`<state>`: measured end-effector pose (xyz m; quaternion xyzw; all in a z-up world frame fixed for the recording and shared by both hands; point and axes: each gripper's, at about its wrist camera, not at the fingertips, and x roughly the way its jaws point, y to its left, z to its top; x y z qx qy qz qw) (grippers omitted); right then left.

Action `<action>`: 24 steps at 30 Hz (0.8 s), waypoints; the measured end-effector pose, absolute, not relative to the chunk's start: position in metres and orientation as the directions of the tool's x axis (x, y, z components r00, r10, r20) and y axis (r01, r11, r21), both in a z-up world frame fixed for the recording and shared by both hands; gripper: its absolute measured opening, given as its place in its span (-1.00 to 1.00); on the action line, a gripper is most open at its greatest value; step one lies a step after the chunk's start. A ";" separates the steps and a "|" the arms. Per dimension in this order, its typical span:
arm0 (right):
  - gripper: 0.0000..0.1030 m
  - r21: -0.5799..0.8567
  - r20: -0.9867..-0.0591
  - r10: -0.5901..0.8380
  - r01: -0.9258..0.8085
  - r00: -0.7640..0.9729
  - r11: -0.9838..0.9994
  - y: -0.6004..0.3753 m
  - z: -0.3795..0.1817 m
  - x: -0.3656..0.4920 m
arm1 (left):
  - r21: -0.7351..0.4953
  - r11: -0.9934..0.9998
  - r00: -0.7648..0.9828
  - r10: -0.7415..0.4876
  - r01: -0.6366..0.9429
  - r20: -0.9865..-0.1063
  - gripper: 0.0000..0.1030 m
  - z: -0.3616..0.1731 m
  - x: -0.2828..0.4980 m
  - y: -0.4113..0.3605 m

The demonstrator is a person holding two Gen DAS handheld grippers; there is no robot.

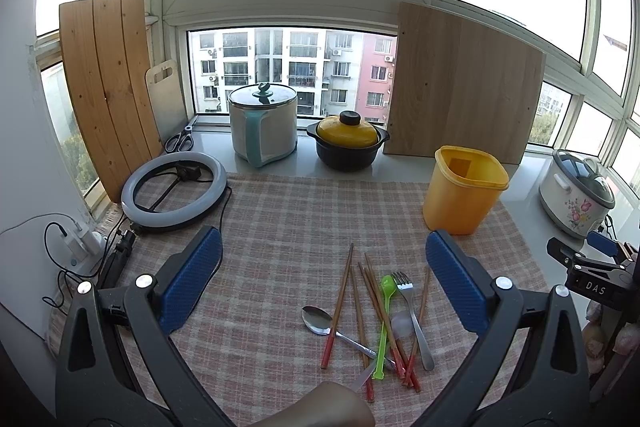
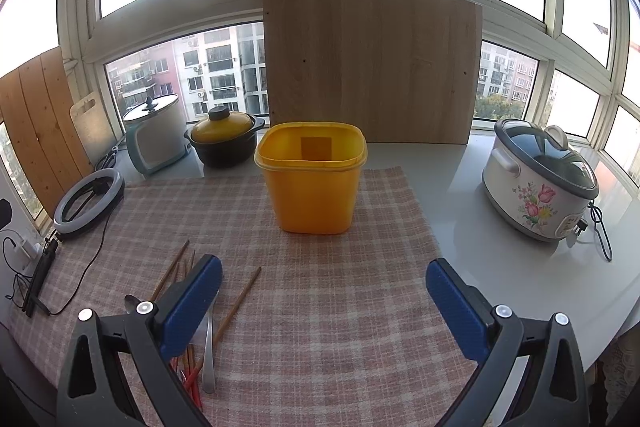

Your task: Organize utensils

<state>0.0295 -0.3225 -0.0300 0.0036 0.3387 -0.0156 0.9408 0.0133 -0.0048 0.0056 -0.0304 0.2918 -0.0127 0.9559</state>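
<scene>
A pile of utensils lies on the checked cloth: several wooden chopsticks with red ends, a metal spoon, a green plastic spoon, a metal fork and a clear spoon. An empty yellow container stands behind them, upright; it also shows in the right wrist view. My left gripper is open above the pile and holds nothing. My right gripper is open and empty, facing the container, with the chopsticks and a fork handle beside its left finger.
On the sill stand a white pot, a black pot with yellow lid, scissors and wooden boards. A ring light with cables lies left. A flowered rice cooker stands right.
</scene>
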 end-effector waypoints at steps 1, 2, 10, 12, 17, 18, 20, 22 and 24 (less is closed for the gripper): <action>0.99 -0.003 -0.638 -0.025 0.031 0.770 1.000 -0.323 -0.030 0.030 | -0.066 0.998 0.829 -0.042 0.007 -0.557 1.00 0.006 0.013 -0.004; 0.98 -0.003 -0.638 -0.025 0.030 0.770 1.000 -0.322 -0.030 0.030 | -0.066 0.998 0.829 -0.042 0.006 -0.557 1.00 0.006 0.013 -0.004; 0.94 0.000 -0.646 -0.024 0.031 0.763 1.000 -0.323 -0.031 0.031 | -0.068 0.998 0.827 -0.045 0.008 -0.561 1.00 0.005 0.013 -0.007; 0.93 -0.001 -0.649 -0.025 0.032 0.761 0.999 -0.323 -0.032 0.031 | -0.071 0.997 0.826 -0.046 0.007 -0.562 1.00 0.004 0.013 -0.008; 0.92 0.003 -0.657 -0.025 0.036 0.753 0.999 -0.323 -0.034 0.035 | -0.076 0.997 0.822 -0.048 0.006 -0.567 1.00 0.002 0.013 -0.007; 0.92 0.006 -0.660 -0.023 0.036 0.751 0.999 -0.323 -0.034 0.035 | -0.077 0.997 0.821 -0.047 0.004 -0.569 1.00 0.001 0.014 -0.007; 0.92 0.010 -0.665 -0.019 0.035 0.747 0.999 -0.323 -0.035 0.037 | -0.080 0.997 0.816 -0.047 0.001 -0.576 1.00 -0.002 0.015 -0.005; 0.92 0.017 -0.667 -0.015 0.035 0.745 0.999 -0.323 -0.037 0.038 | -0.090 0.996 0.810 -0.051 -0.002 -0.585 1.00 -0.004 0.017 0.000; 0.93 0.030 -0.672 -0.002 0.029 0.740 0.999 -0.324 -0.041 0.041 | -0.104 0.995 0.801 -0.056 -0.008 -0.596 1.00 -0.008 0.021 0.005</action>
